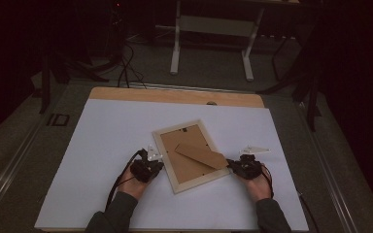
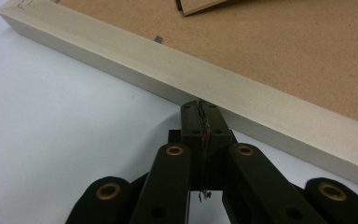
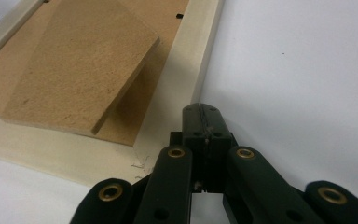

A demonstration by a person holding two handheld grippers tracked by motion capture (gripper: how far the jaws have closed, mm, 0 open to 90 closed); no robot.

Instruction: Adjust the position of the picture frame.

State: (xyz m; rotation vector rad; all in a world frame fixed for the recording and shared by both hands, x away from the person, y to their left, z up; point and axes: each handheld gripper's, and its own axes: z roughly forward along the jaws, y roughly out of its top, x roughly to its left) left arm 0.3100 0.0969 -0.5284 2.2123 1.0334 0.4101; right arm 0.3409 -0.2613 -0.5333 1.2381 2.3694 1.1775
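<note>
Picture frame (image 1: pixel 193 155) face down mid-table (image 1: pixel 102 145), stand (image 1: pixel 201 156) lifted. Left claw (image 1: pixel 156 162) and right claw (image 1: pixel 231 165) both shut, empty, tips against opposite edges. Squaring it up; next, gentle even push inward.

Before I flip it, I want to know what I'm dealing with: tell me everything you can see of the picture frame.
The frame lies face down and skewed on the white table. Its border looks like pale wood; the back is brown fibreboard with small metal tabs along the inner edge. A fibreboard stand sticks up from the back, reaching toward the right side. The shut left gripper meets the frame's outer left edge; the shut right gripper sits at its right edge near a corner.
</note>
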